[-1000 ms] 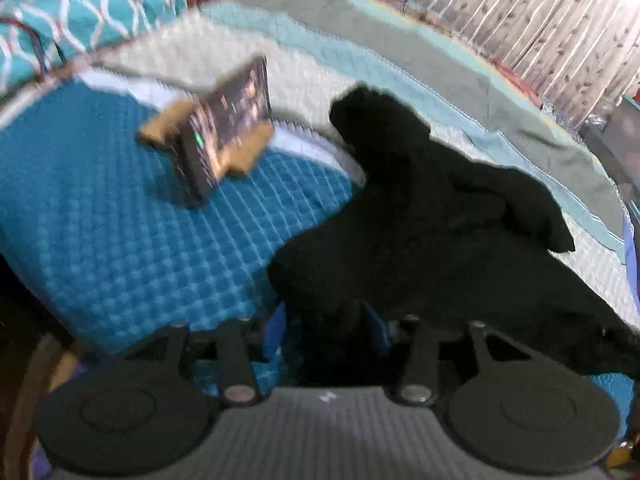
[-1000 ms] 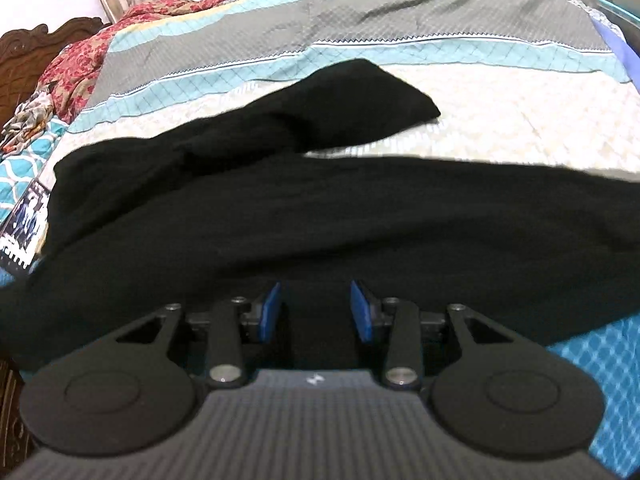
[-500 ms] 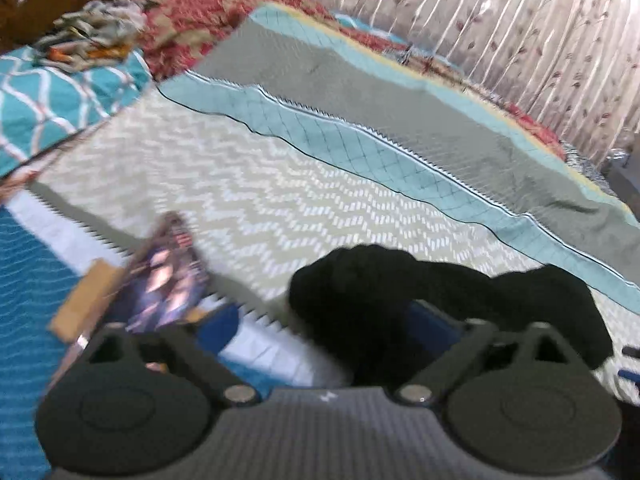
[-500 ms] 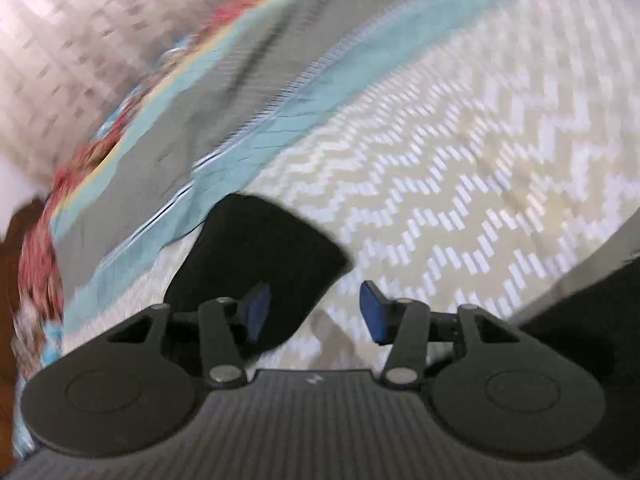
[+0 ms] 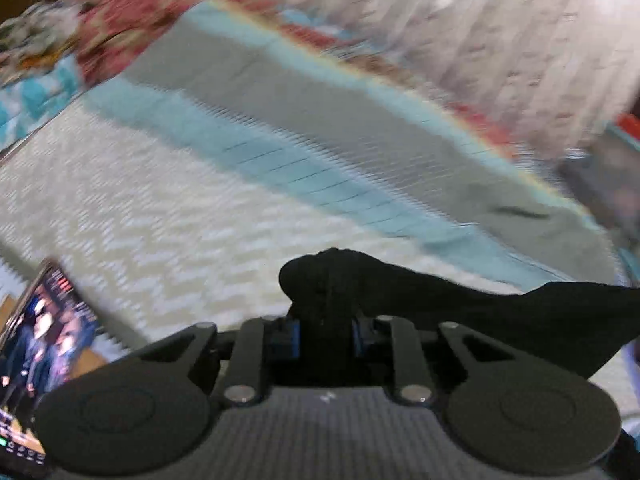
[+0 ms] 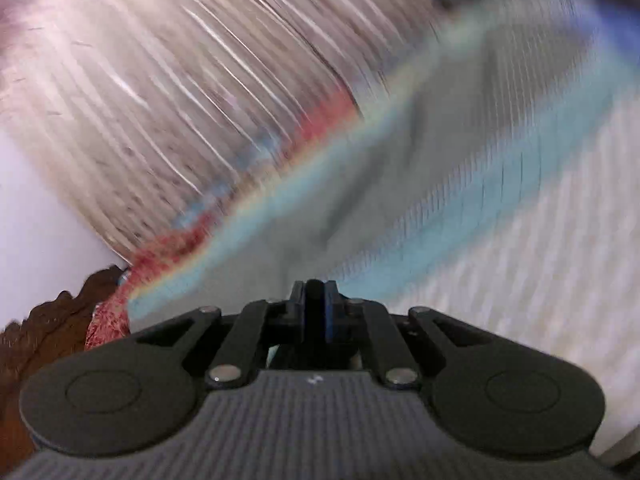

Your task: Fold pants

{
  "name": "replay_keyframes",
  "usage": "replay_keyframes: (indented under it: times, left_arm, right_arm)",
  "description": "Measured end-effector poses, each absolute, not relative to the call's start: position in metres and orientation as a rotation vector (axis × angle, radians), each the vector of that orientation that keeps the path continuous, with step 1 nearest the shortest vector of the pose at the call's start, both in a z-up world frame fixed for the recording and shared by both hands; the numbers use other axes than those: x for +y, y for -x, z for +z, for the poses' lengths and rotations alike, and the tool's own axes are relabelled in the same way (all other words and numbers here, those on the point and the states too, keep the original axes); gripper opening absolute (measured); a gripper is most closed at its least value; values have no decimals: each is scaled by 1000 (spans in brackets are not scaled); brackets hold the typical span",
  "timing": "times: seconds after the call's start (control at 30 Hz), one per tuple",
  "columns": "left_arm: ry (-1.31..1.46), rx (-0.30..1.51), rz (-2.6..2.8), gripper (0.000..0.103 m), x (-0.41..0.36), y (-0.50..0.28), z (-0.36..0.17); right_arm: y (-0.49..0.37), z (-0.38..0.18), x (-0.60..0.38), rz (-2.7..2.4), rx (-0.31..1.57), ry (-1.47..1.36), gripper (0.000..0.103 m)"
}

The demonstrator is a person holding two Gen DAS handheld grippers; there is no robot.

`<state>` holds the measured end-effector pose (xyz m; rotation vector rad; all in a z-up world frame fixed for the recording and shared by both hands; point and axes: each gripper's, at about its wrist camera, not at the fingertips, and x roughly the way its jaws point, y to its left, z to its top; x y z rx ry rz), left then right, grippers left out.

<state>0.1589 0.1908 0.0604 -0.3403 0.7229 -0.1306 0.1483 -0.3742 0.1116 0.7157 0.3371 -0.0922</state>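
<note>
The black pants (image 5: 480, 312) show only in the left wrist view, bunched up between the fingers and trailing off to the right above the striped bedspread. My left gripper (image 5: 324, 336) is shut on a thick bunch of the pants. In the right wrist view my right gripper (image 6: 316, 304) has its jaws nearly together, with a thin dark strip between the blue pads (image 6: 330, 312) that looks like pants fabric. No other part of the pants shows there. Both views are motion-blurred.
The bedspread (image 5: 280, 152) has grey, teal and cream zigzag bands. A phone (image 5: 36, 356) on a wooden stand is at the left edge. Curtains (image 6: 160, 100) hang behind the bed. A carved wooden headboard (image 6: 52, 320) is at the lower left.
Both grippers have closed, the left on the pants, and risen off the bed. The views have swung up toward the curtains. The right gripper was open half a second ago.
</note>
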Motion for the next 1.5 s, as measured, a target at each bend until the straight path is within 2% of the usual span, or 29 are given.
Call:
replay_keyframes:
  times: [0.03, 0.1, 0.27, 0.33, 0.4, 0.47, 0.5, 0.57, 0.6, 0.73, 0.8, 0.9, 0.97, 1.0, 1.3, 1.4, 1.5]
  left_arm:
    - [312, 710, -159, 20, 184, -151, 65]
    - [247, 726, -178, 20, 169, -141, 65]
    - [159, 874, -149, 20, 155, -128, 36]
    - [190, 890, -132, 20, 167, -121, 31]
    - [245, 887, -126, 19, 177, -114, 32]
    - [276, 867, -129, 19, 182, -106, 39]
    - [275, 851, -134, 19, 182, -102, 45]
    - [256, 822, -143, 19, 179, -90, 54]
    - [240, 813, -145, 19, 177, -86, 58]
    - [213, 795, -141, 19, 173, -71, 66]
    - [214, 796, -131, 19, 173, -69, 67]
    - [212, 785, -115, 19, 173, -68, 71]
    - [212, 763, -110, 19, 174, -72, 75]
    - [212, 755, -108, 19, 175, -75, 76]
    - [239, 694, -44, 18, 181, -131, 82]
    - [287, 681, 39, 18, 190, -151, 73]
    - [327, 709, 96, 18, 195, -172, 52]
  right_arm:
    - [-124, 120, -377, -123, 338, -663, 12]
    - [-80, 118, -381, -199, 427, -581, 20]
    - [-5, 56, -376, -381, 843, -398, 24]
    - [6, 48, -383, -455, 864, -413, 24]
    - [3, 56, -399, -486, 800, -492, 24]
    - [-23, 67, -409, -473, 728, -530, 32]
    - [-42, 71, -410, -458, 710, -522, 42]
    - [-81, 73, -409, -395, 713, -466, 45]
    - [-110, 71, -406, -339, 738, -430, 47]
    - [-214, 44, -384, -190, 872, -231, 66]
    - [-252, 21, -384, -228, 972, -162, 67]
    - [-270, -18, -396, -240, 1121, -241, 64]
    - [-259, -11, -396, -188, 1065, -257, 21]
    - [-251, -3, -398, -199, 1041, -278, 17]
    - [-159, 110, -513, -642, 607, -474, 15]
    - [-134, 116, -554, -790, 516, -607, 15]
    - [-140, 90, -566, -840, 577, -644, 15]
